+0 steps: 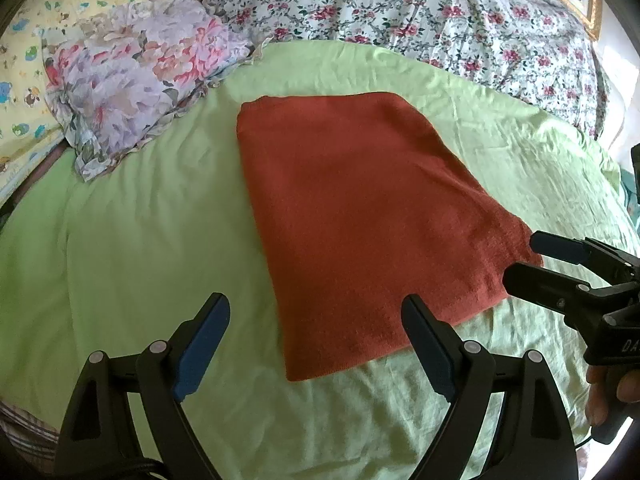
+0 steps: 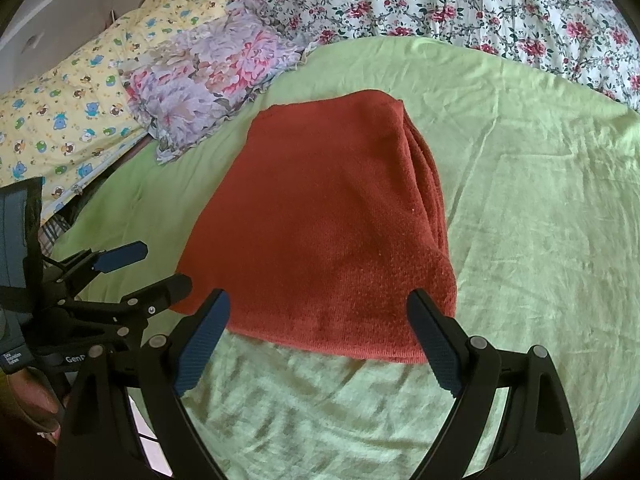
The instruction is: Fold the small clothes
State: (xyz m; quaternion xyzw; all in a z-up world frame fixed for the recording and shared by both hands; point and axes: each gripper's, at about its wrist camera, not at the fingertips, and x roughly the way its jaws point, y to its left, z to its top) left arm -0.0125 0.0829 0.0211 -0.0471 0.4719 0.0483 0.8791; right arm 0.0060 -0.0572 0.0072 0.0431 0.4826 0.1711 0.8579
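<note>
A rust-red cloth (image 1: 352, 216) lies folded flat on the green sheet (image 1: 140, 240); in the right wrist view the red cloth (image 2: 320, 232) shows stacked layers along its right edge. My left gripper (image 1: 316, 308) is open and empty, just short of the cloth's near left corner. My right gripper (image 2: 318, 304) is open and empty, its jaws either side of the cloth's near edge. The right gripper (image 1: 520, 258) shows at the cloth's right corner in the left wrist view; the left gripper (image 2: 162, 266) shows at the left in the right wrist view.
A floral pillow (image 1: 132, 80) lies at the back left beside a yellow cartoon-print quilt (image 1: 24, 92). A rose-print blanket (image 1: 440, 12) lies across the back. The green sheet (image 2: 540, 220) spreads around the cloth.
</note>
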